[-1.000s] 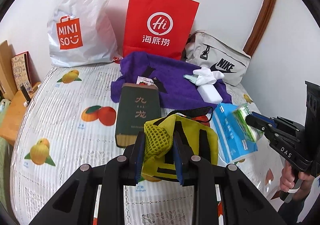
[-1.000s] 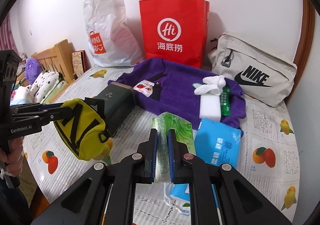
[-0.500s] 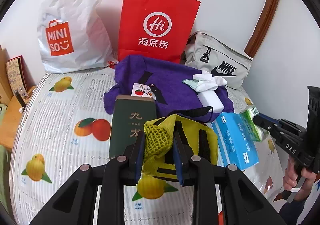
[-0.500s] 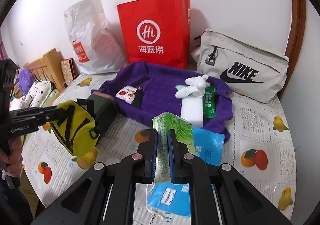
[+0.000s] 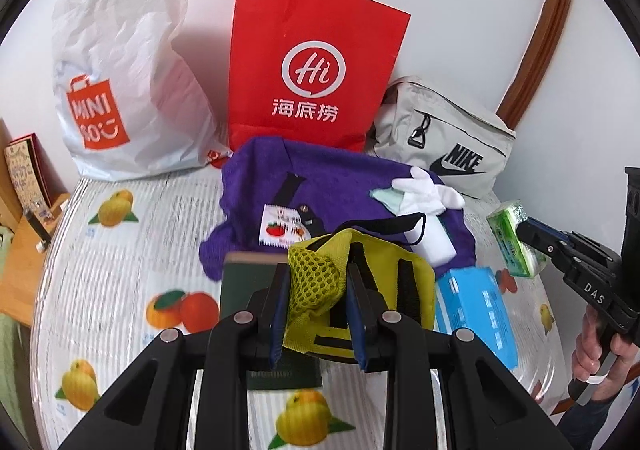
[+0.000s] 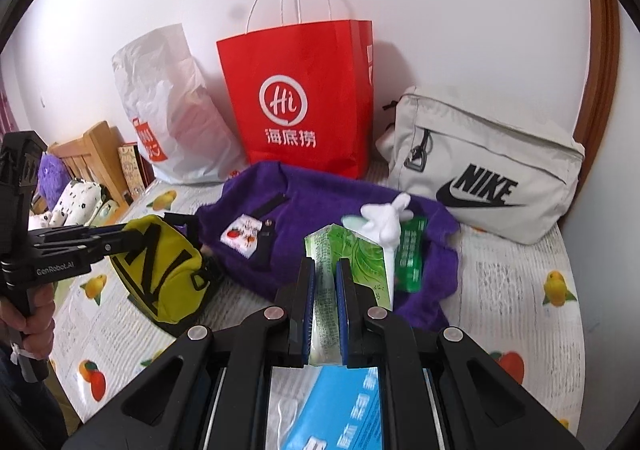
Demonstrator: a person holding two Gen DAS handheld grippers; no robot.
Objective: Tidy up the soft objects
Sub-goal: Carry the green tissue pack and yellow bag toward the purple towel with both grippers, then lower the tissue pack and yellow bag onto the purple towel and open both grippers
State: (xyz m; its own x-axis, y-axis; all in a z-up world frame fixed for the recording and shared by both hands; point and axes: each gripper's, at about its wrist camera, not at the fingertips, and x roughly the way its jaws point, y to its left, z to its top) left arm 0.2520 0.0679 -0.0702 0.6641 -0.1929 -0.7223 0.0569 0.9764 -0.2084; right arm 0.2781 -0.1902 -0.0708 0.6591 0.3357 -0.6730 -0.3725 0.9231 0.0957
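Note:
My left gripper (image 5: pixel 316 278) is shut on the mesh end of a yellow pouch (image 5: pixel 384 290) with black straps and holds it above the bed. In the right wrist view the same yellow pouch (image 6: pixel 160 270) hangs at the left from the left gripper (image 6: pixel 124 236). A green tissue pack (image 6: pixel 348 262) is pinched in my right gripper (image 6: pixel 325 270), which is shut on it. In the left wrist view that green tissue pack (image 5: pixel 514 242) sits at the right edge in the right gripper (image 5: pixel 524 228). A purple towel (image 5: pixel 344 182) lies beyond both, with white gloves (image 5: pixel 428 190) on it.
Against the wall stand a white plastic bag (image 5: pixel 120 82), a red paper bag (image 5: pixel 312 70) and a grey sling bag (image 5: pixel 444 138). A dark green box (image 5: pixel 248 282) and a blue tissue pack (image 5: pixel 476 306) lie on the fruit-print bedcover (image 5: pixel 132 250). A wooden headboard (image 6: pixel 92 154) is at left.
Both grippers have moved forward and slightly up toward the bags at the wall, each keeping its hold. The green box and blue pack now lie nearer the lower edge.

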